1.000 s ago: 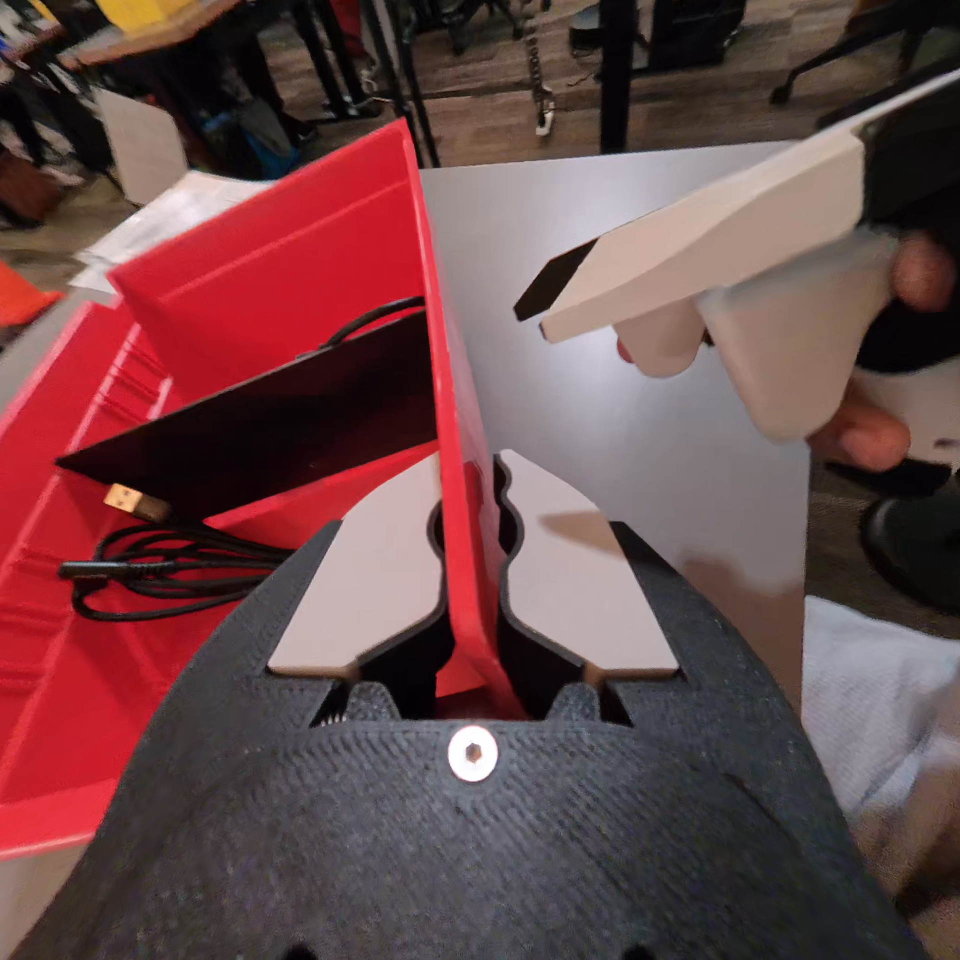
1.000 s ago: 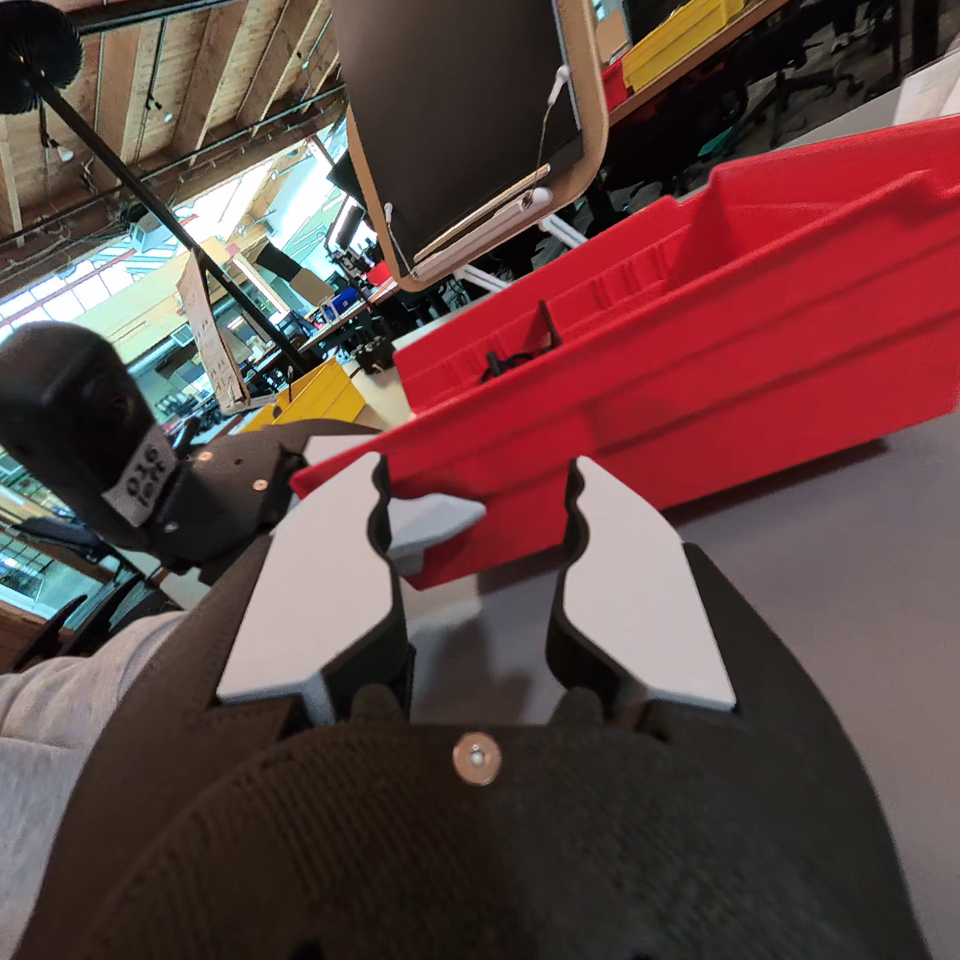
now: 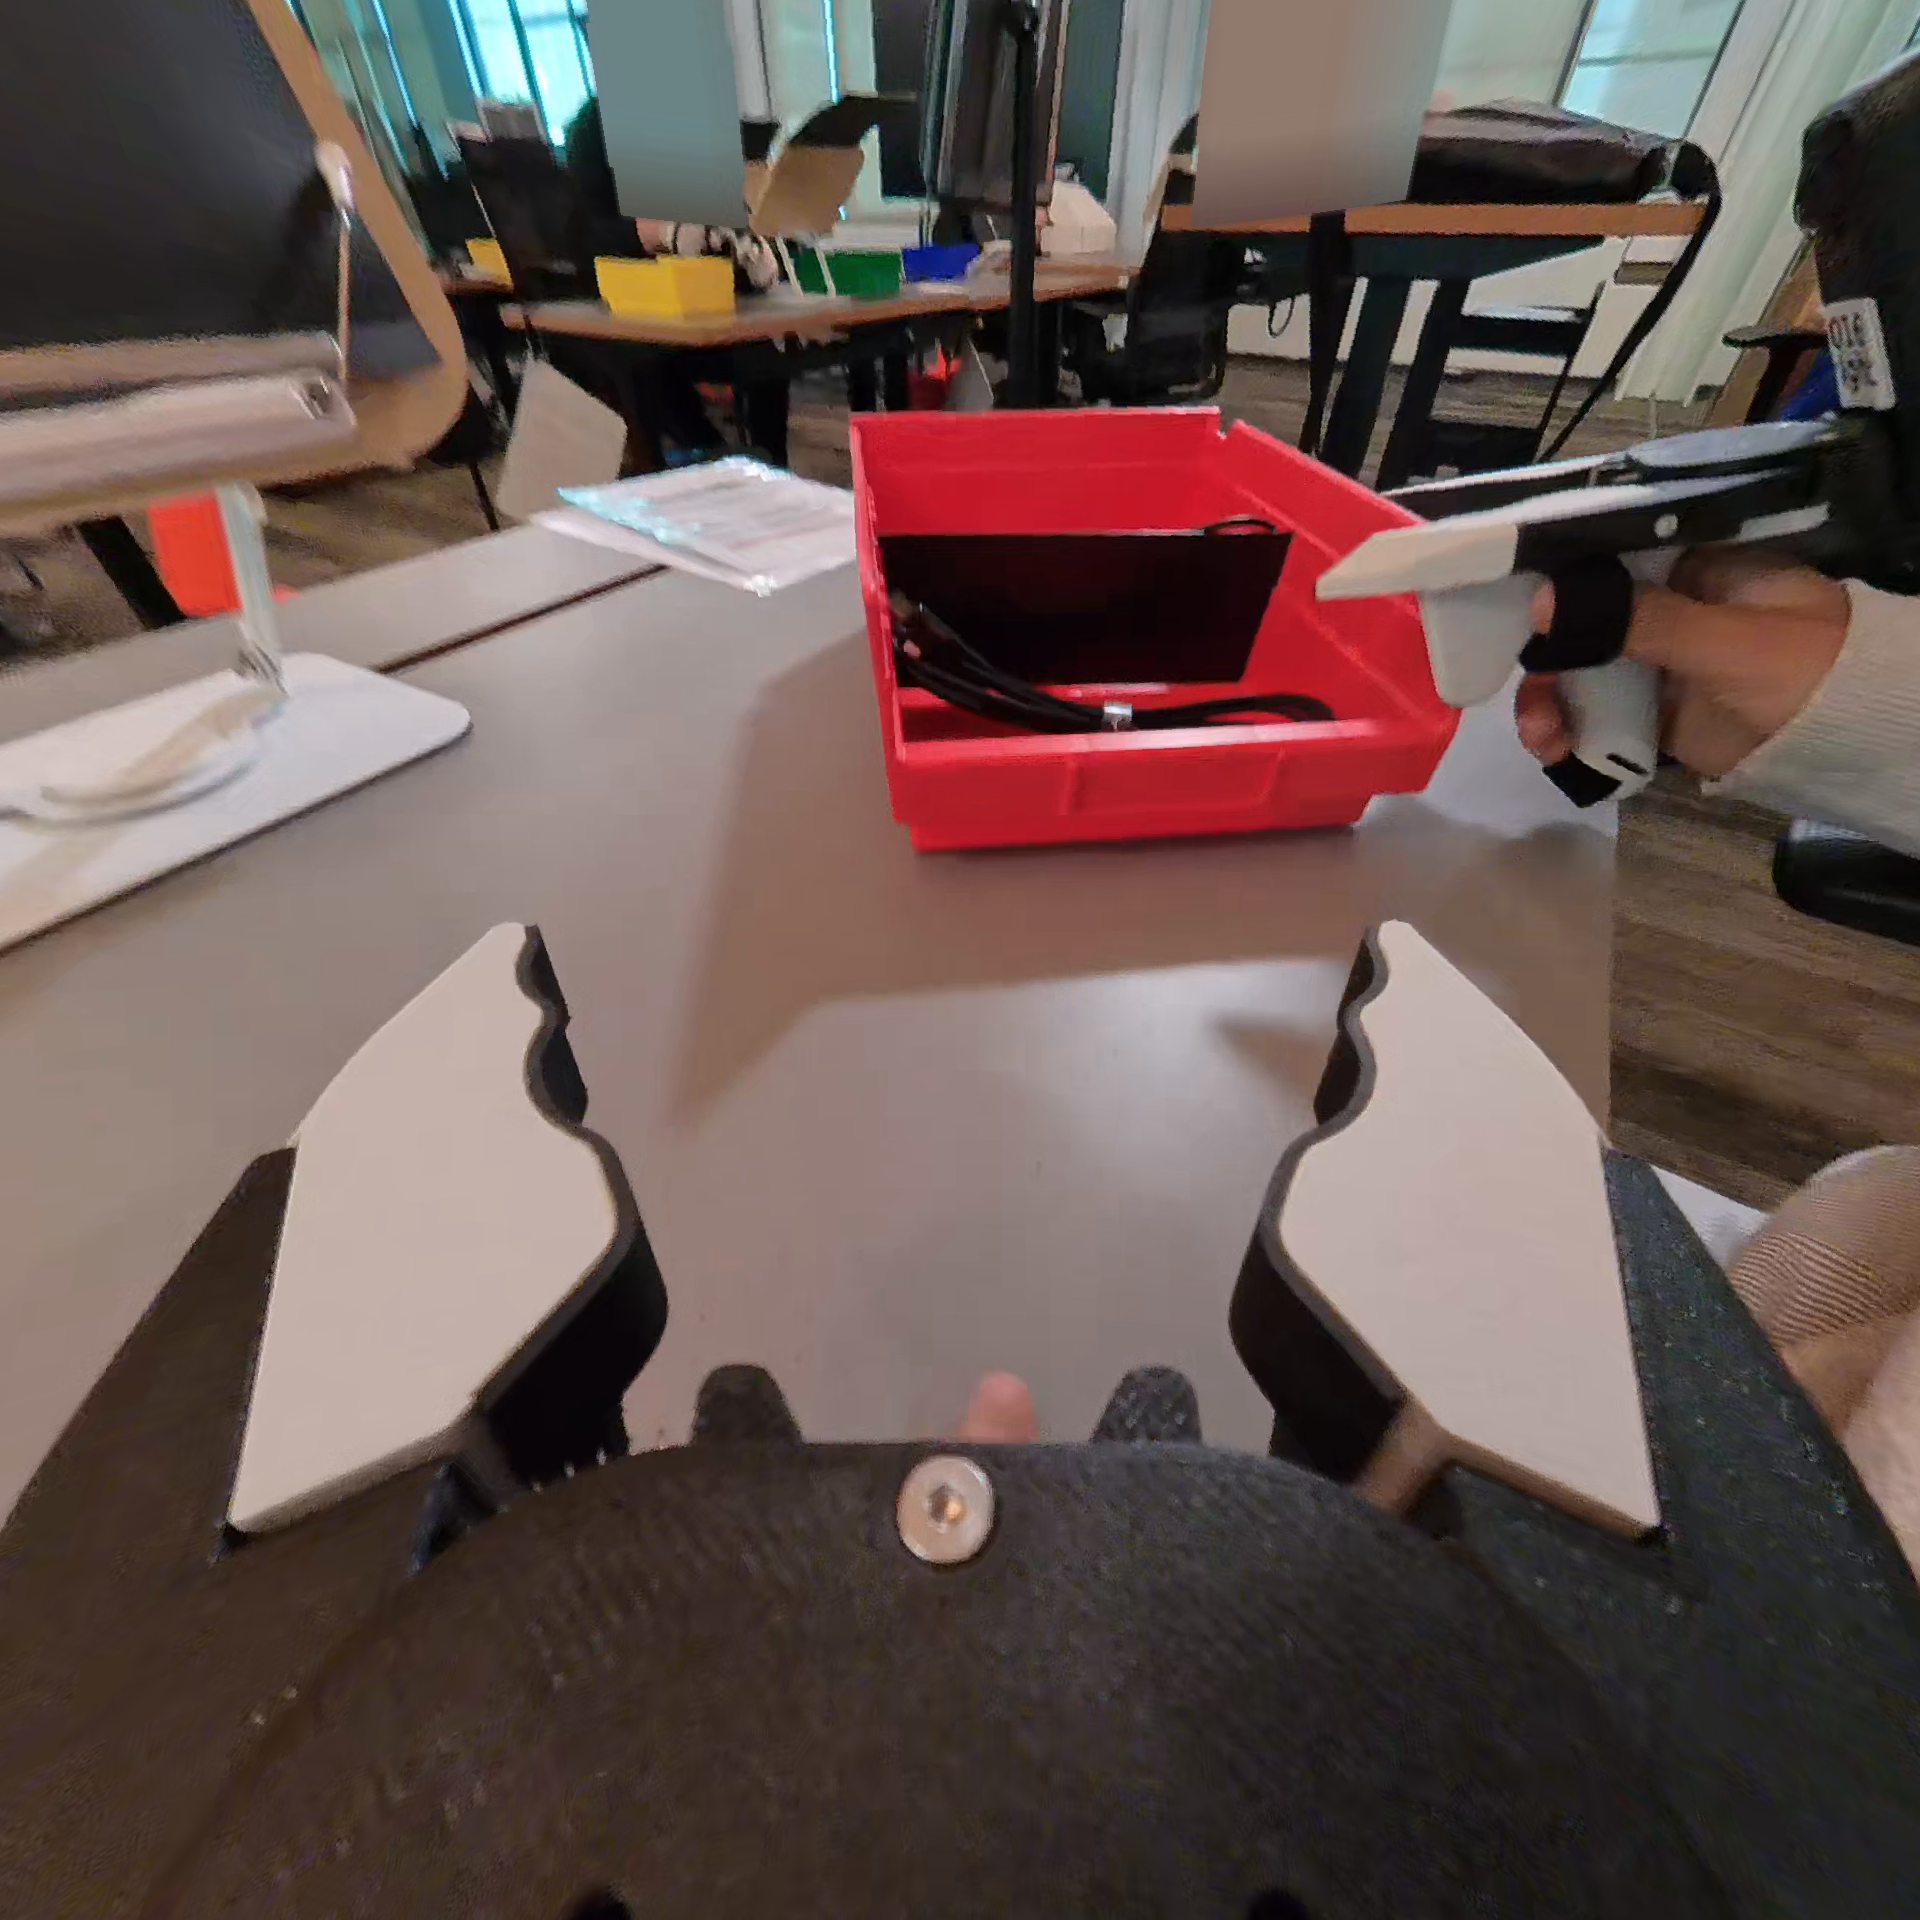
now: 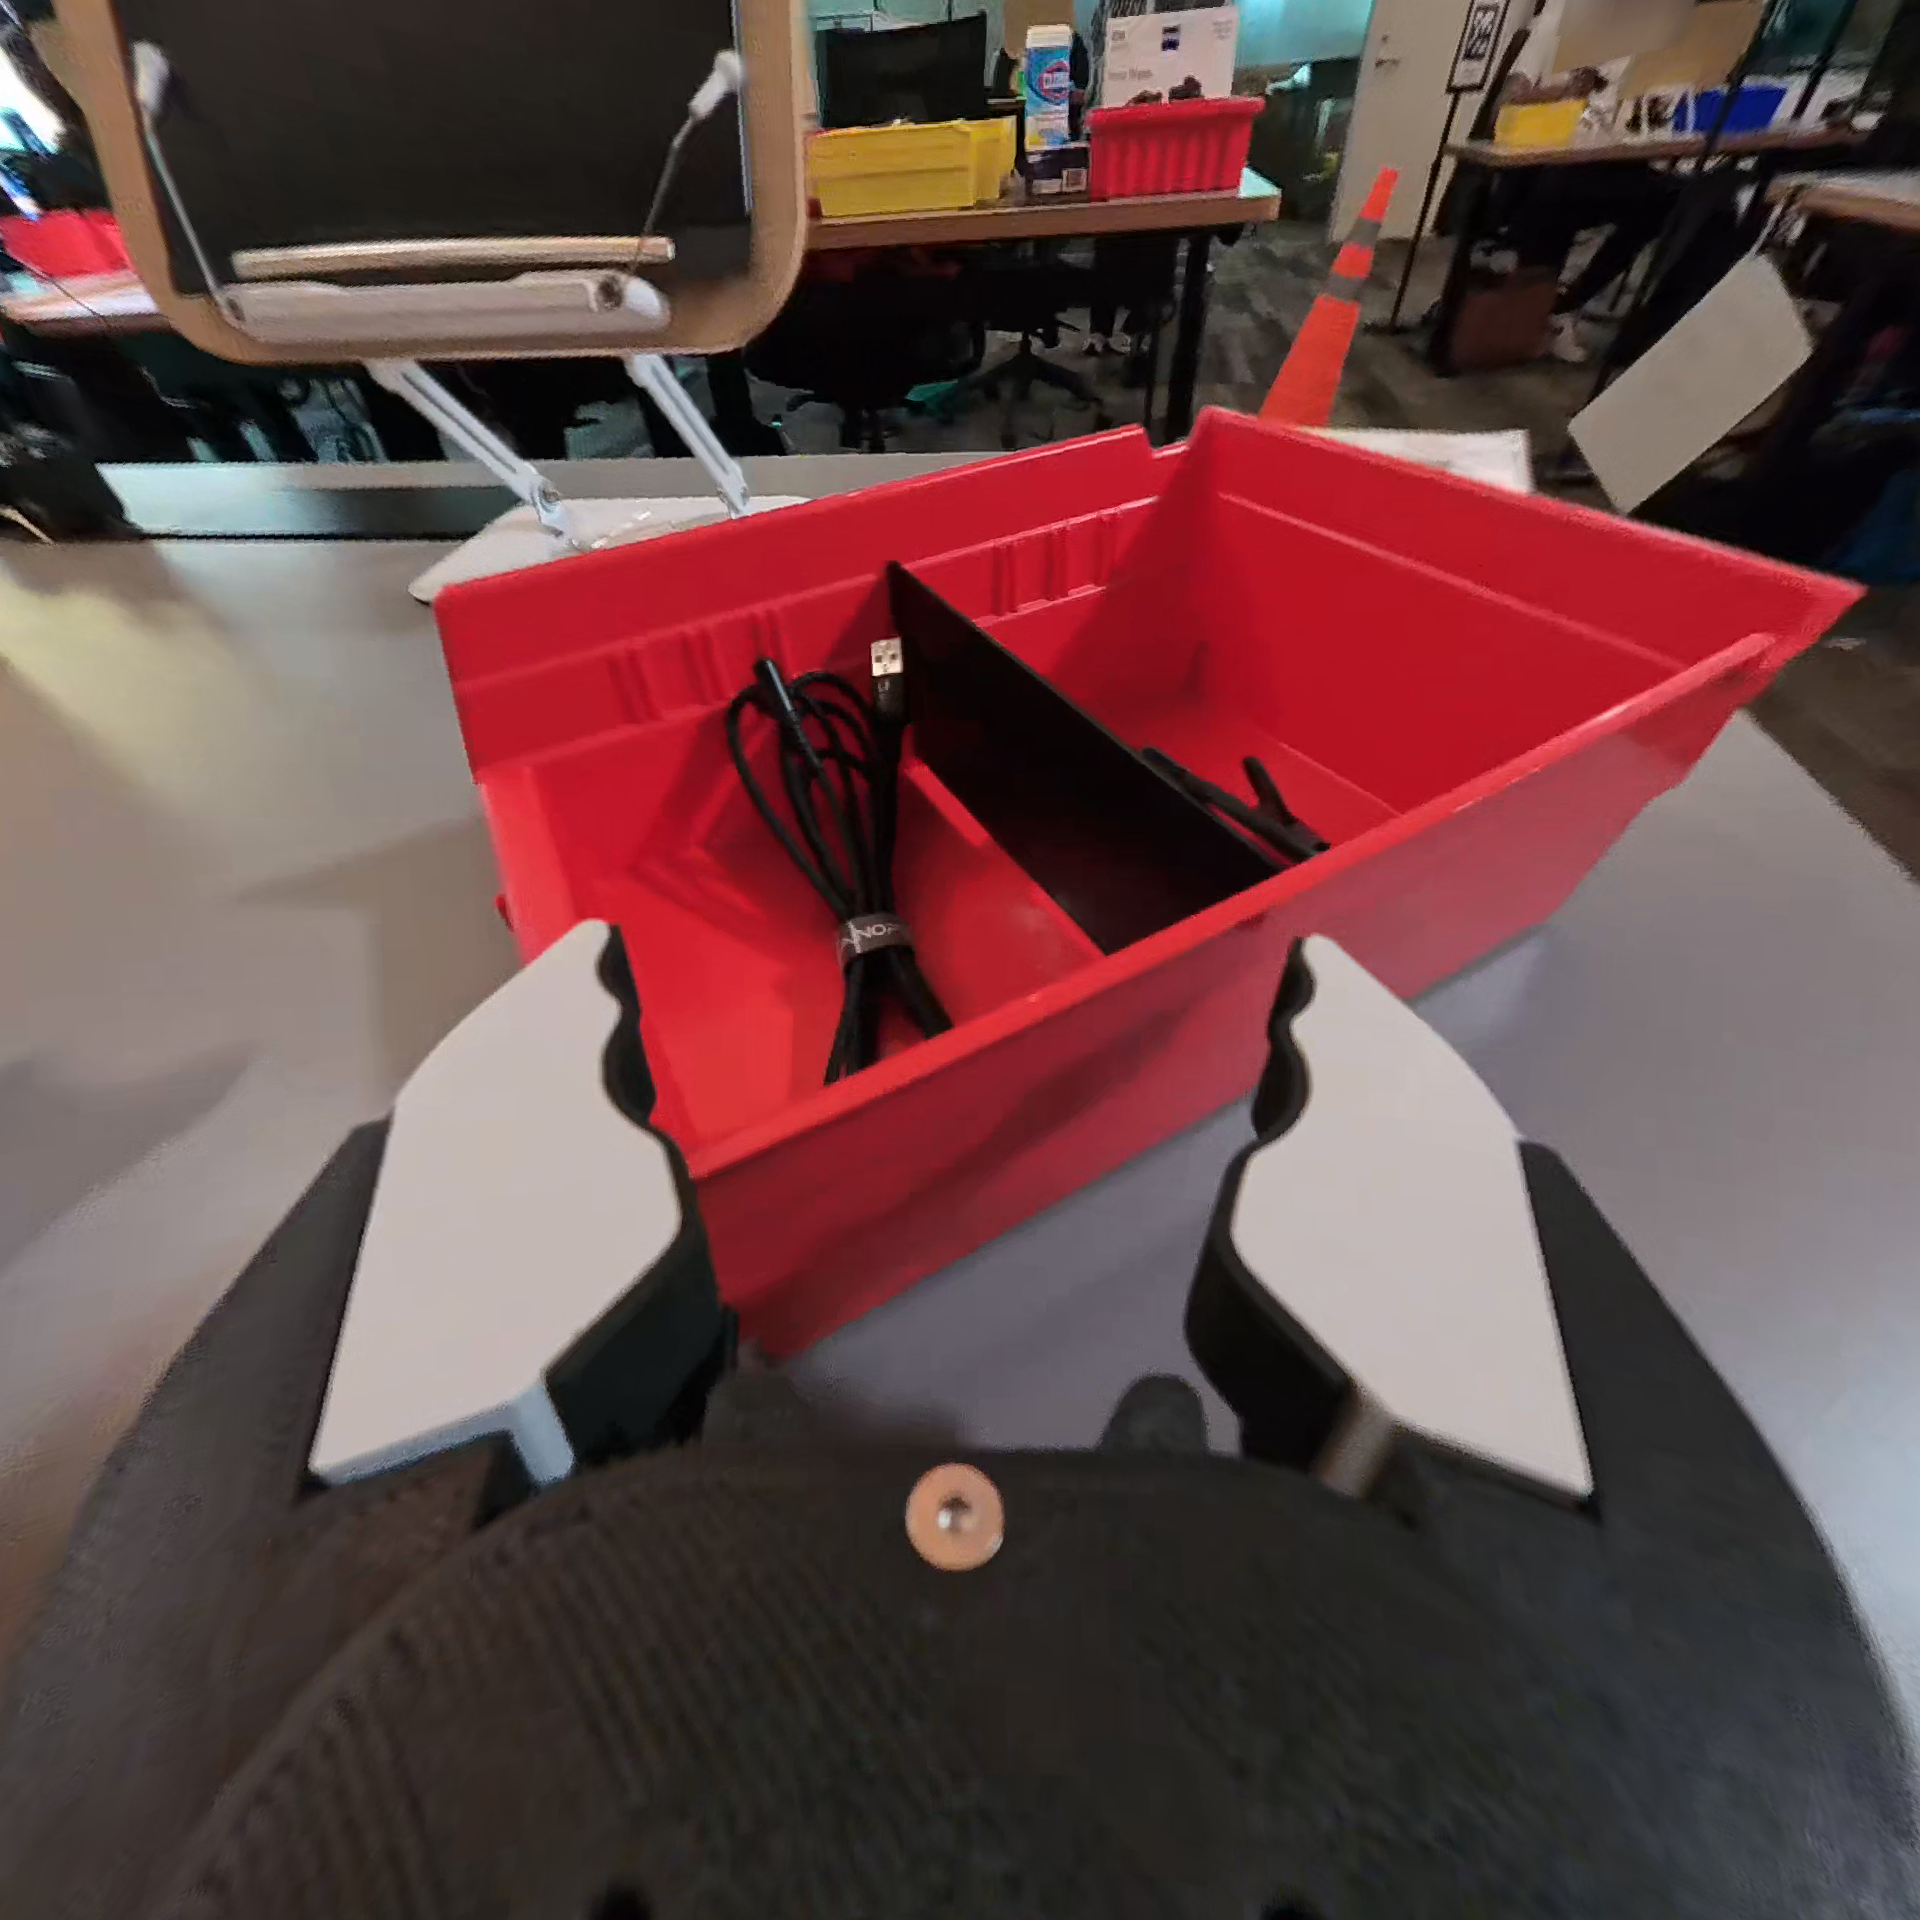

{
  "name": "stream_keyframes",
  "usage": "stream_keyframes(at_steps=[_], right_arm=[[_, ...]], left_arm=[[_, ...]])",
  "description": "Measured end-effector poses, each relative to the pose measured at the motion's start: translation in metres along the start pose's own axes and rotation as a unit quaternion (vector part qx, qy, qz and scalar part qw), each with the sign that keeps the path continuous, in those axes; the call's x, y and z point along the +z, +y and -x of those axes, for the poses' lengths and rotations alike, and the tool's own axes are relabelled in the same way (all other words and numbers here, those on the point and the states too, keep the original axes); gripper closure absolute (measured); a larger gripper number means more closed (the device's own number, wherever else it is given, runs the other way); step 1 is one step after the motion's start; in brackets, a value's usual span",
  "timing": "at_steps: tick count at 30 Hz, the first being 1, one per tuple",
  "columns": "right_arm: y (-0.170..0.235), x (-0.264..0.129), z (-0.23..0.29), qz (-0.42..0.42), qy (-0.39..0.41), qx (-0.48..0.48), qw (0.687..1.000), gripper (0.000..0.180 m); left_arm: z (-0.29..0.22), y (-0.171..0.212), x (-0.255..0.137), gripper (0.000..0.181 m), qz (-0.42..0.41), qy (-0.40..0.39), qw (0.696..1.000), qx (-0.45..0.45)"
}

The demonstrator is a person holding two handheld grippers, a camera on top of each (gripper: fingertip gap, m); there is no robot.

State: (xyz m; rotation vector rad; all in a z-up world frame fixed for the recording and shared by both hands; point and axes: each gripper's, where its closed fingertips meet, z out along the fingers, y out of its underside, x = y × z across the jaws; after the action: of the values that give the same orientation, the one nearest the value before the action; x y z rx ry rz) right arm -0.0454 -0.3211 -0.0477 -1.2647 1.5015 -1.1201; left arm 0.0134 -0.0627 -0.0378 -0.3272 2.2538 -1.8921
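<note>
Two grippers in view, both with fingers spread wide and nothing between them.

**Left gripper** (image 3: 951, 935): hovers low over bare grey table (image 3: 727, 831). The red bin (image 3: 1143, 790) sits far ahead of it, well apart.

**Right gripper** (image 4: 956, 940): held by a hand (image 3: 1714, 665) at the bin's right side, as the left wrist view has it. Its fingertips reach just over the bin's right rim. In its own view the bin's near long wall runs across the gap between the fingers. Contact with that wall: cannot tell, but the fingers are not closed on it.

**Bin contents:**
- A black divider (image 4: 1039, 769) stands across the bin, making two compartments.
- A bundled black cable (image 4: 852, 831), strapped near its middle, lies in the left compartment in the right wrist view.
- A second dark cable or clip (image 4: 1247, 800) lies just beyond the divider, partly hidden.

**Change over the last second:**
- The left fingers were clamped on one red wall with the bin tipped up. They have now let go and drawn back.
- The bin now rests flat on the table, with no gripper holding it.
- The right fingers stand wider apart than before and now look down into the bin from its long side.

**Surroundings:**
- A dark screen on a stand (image 4: 447, 156) is far left, with its pale base (image 3: 260, 748) on the table.
- Papers in a clear sleeve (image 3: 717, 520) lie beyond the bin's far left corner.
</note>
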Motion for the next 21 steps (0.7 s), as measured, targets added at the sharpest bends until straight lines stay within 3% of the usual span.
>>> stream_keyframes(at_steps=[6,11,16,21], right_arm=[[-0.001,-0.007,-0.068,0.004,0.078,0.041,0.996,0.117],[-0.001,-0.004,-0.093,0.015,0.043,0.101,0.994,0.164],[-0.003,0.006,-0.125,0.044,0.095,0.012,0.994,0.173],[-0.006,0.015,-0.141,0.038,0.064,0.056,0.996,0.173]], left_arm=[[-0.003,-0.007,-0.009,0.052,-0.025,0.05,0.996,-0.067],[-0.013,-0.003,-0.004,0.052,-0.028,0.105,0.982,-0.153],[-0.013,-0.003,-0.005,0.056,-0.027,0.111,0.981,-0.158],[-0.013,0.002,-0.002,0.058,-0.017,0.109,0.981,-0.157]])
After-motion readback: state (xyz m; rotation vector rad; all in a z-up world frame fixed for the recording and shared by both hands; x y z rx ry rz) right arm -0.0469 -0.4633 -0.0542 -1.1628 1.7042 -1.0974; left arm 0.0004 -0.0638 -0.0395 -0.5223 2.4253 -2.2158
